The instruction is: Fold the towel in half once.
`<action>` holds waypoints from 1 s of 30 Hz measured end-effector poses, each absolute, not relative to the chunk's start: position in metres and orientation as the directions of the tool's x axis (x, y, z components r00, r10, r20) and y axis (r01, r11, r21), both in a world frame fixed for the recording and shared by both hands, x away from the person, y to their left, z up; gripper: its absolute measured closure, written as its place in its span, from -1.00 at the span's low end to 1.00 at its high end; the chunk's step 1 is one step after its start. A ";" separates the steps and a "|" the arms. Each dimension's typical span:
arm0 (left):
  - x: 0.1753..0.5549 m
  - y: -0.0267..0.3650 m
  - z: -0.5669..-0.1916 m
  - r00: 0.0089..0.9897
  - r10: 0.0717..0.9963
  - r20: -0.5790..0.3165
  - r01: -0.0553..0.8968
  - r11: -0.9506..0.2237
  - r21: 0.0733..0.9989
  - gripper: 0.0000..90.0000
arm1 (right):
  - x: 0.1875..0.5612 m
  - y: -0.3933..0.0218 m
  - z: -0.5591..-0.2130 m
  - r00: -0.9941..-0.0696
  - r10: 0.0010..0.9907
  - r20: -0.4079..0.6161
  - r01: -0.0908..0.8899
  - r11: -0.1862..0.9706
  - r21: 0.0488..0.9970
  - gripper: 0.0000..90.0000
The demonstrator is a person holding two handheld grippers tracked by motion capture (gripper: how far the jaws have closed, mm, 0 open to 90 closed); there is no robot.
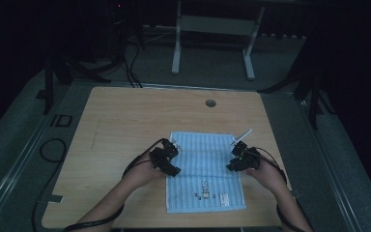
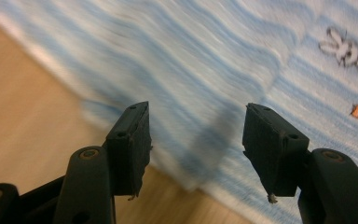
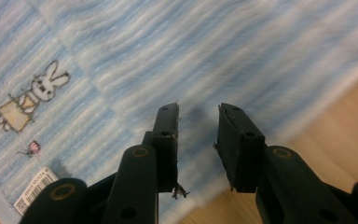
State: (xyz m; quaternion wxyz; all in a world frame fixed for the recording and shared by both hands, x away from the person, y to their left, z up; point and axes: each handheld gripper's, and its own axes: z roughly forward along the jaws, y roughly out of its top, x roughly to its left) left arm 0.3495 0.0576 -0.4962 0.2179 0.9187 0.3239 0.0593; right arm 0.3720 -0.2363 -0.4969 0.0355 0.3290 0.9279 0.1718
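Observation:
A light blue striped towel (image 1: 206,166) lies flat on the wooden table (image 1: 121,121), with a small rabbit print (image 3: 30,95) and a barcode label (image 3: 33,186) near its front edge. My left gripper (image 1: 170,160) hovers over the towel's left edge; in the left gripper view the left gripper (image 2: 196,123) is open wide, nothing between its jaws, above the towel (image 2: 205,60). My right gripper (image 1: 236,159) is over the towel's right edge. In the right gripper view the right gripper (image 3: 198,121) is open with a narrower gap above the towel (image 3: 177,51) and holds nothing.
A round cable hole (image 1: 210,103) sits in the table's far side. A white table frame (image 1: 212,29) stands on the floor beyond. Black cables (image 1: 53,150) lie on the floor at the left. Bare wood surrounds the towel.

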 end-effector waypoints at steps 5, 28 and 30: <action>0.369 0.073 -0.479 0.781 0.622 -0.053 0.569 -0.675 0.469 -0.08 | 0.385 -0.248 -0.486 -0.753 0.658 0.028 0.623 0.698 0.351 0.34; 0.468 0.058 -0.504 0.660 0.751 -0.005 0.682 -0.596 0.425 -0.08 | 0.485 -0.255 -0.474 -0.591 0.807 0.015 0.768 0.557 0.317 0.21; 0.471 0.057 -0.507 0.654 0.756 -0.020 0.691 -0.586 0.423 -0.08 | 0.492 -0.255 -0.478 -0.569 0.822 0.024 0.785 0.534 0.314 0.20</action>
